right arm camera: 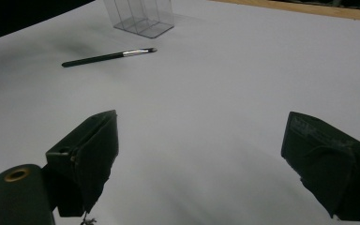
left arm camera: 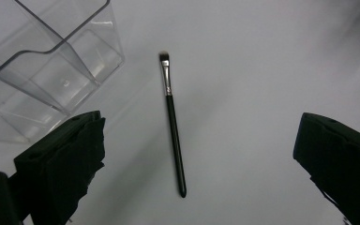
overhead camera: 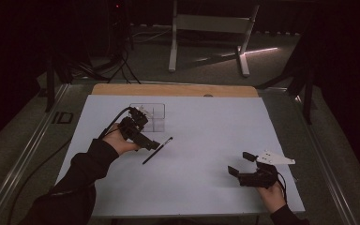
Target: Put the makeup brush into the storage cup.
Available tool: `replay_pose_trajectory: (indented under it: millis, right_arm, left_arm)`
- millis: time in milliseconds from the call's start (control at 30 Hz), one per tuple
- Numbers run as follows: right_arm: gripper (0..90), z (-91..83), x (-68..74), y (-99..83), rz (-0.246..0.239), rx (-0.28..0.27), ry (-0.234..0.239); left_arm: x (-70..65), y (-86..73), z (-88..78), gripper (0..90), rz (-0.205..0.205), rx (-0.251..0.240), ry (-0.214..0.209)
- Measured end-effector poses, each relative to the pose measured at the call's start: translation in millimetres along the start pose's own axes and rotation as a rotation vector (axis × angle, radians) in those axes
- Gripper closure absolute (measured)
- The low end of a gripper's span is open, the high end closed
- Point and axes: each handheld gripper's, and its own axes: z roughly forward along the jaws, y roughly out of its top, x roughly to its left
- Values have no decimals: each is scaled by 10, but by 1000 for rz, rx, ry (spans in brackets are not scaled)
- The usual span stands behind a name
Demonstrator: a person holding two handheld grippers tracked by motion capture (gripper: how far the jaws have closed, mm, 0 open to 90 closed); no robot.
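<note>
Two tools, both with jaws wide. The left tool (overhead camera: 138, 127) hangs directly above a slim black-handled makeup brush (left arm camera: 172, 123) lying flat on the white desk (overhead camera: 206, 140), seemingly lined up for a grasp. Beside it stands a clear, hard-walled compartment box (left arm camera: 42, 70). The right tool (overhead camera: 251, 169) waits near right.

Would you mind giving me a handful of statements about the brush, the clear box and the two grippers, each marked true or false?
1. The makeup brush lies flat on the white table cover. True.
2. The brush stands inside the clear organizer. False: it lies on the cover beside the organizer, apart from it.
3. The left gripper is open, its jaws wide on either side of the brush. True.
4. The right gripper is shut on the brush. False: it is open and holds nothing, well away from the brush.
5. The organizer's visible compartments hold nothing. True.
</note>
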Motion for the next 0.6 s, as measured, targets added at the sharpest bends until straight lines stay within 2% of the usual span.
replay_pose_trajectory:
  millis: [100,333,367,600]
  right_arm:
    - [113,-2,0,1,-1,-2,0]
    - [114,-1,-1,0,1,-2,3]
    - [113,0,1,0,1,1,3]
    - [114,-2,-1,0,2,-2,5]
  left_arm:
    - [-6,56,33,48,14,23,3]
    - [19,147,125,90,26,47,-27]
    - [29,175,164,90,24,67,-20]
    - [42,254,258,152,42,114,-30]
